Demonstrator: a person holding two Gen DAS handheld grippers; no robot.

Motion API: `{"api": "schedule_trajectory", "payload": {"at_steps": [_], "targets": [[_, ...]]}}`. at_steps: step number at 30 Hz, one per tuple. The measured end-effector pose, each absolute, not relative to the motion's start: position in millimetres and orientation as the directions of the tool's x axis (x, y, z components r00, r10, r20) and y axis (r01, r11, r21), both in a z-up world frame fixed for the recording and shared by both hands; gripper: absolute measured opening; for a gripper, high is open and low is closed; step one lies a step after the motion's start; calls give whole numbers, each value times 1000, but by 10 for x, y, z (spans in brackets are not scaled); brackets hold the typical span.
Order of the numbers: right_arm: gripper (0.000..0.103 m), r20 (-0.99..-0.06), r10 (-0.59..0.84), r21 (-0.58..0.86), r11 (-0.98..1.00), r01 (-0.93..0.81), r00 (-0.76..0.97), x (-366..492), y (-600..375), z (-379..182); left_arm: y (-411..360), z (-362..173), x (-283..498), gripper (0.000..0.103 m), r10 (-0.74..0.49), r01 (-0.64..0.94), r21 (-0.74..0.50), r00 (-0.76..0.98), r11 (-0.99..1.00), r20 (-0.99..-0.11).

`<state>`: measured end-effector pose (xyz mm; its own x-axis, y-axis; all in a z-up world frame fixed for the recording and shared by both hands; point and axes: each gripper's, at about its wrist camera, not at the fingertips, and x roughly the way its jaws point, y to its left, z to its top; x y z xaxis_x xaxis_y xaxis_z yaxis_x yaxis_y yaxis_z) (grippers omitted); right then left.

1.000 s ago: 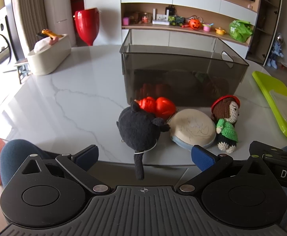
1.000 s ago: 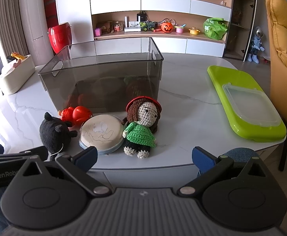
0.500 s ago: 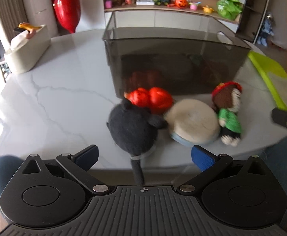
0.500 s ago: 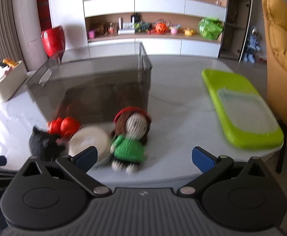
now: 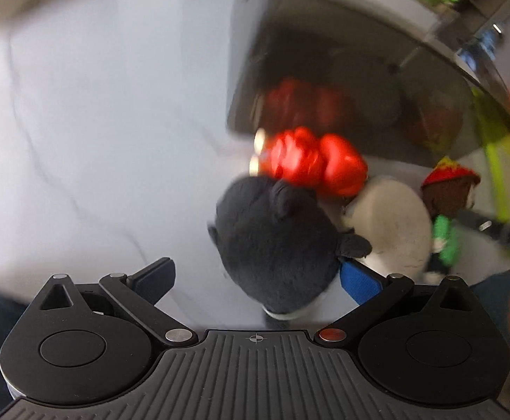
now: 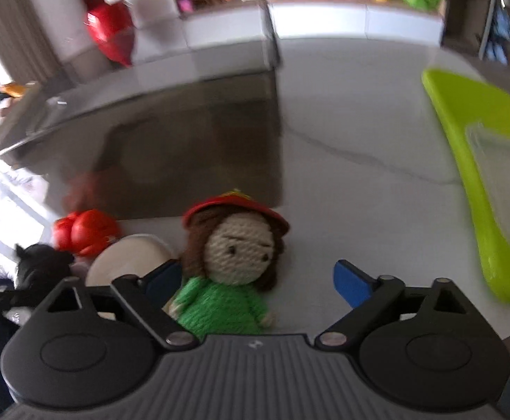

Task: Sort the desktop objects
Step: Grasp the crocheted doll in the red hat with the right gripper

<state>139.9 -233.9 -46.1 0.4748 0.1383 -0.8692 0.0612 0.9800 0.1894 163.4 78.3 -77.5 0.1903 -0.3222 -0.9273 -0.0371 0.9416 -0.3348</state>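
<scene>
Nothing we can see is sorted yet. Our left tool (image 5: 256, 276) is spread around the black plush toy (image 5: 276, 241) at lower centre; our right tool (image 6: 256, 280) is spread around the crocheted green-dressed doll (image 6: 235, 262). The smoky plastic bin (image 6: 171, 140) waits above.

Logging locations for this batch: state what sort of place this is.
Most likely a home living room: a wall unit with toys and knick-knacks on its shelf, a marble-look table, and a crocheted doll beside a smoky storage bin.
</scene>
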Motion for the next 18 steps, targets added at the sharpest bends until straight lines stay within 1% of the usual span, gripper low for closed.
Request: {"api": "schedule_trajectory", "payload": {"at_steps": [2,4,6,11,15,16,17,18], "targets": [[93,-900,159,211,974,87,406,1535,-2350,-528,867,-779,1750,103,-377,-111,-388,110,915,-920],[93,-923,175,225,968,111,342,1656,-2346,-575,893,-667,1838,103,-368,-126,-378,96,917,-925],[93,-936,177,225,966,130,305,1746,-2319,-579,875,-475,1899,103,-324,-94,-336,125,937,-938],[93,-959,85,113,989,92,269,1919,-2139,-616,821,34,2029,103,-309,6,-316,223,949,-925],[91,-965,57,78,994,74,258,2023,-2077,-714,793,212,2092,103,-243,36,-244,298,969,-923],[85,-966,63,82,994,66,249,2039,-2075,-741,791,215,2103,103,-240,38,-239,299,970,-924],[73,-968,69,86,995,58,240,2056,-2074,-767,791,203,2123,103,-244,39,-243,292,969,-925],[72,-969,68,83,995,52,238,2056,-2071,-781,785,161,2134,103,-252,37,-252,281,967,-926]]}}
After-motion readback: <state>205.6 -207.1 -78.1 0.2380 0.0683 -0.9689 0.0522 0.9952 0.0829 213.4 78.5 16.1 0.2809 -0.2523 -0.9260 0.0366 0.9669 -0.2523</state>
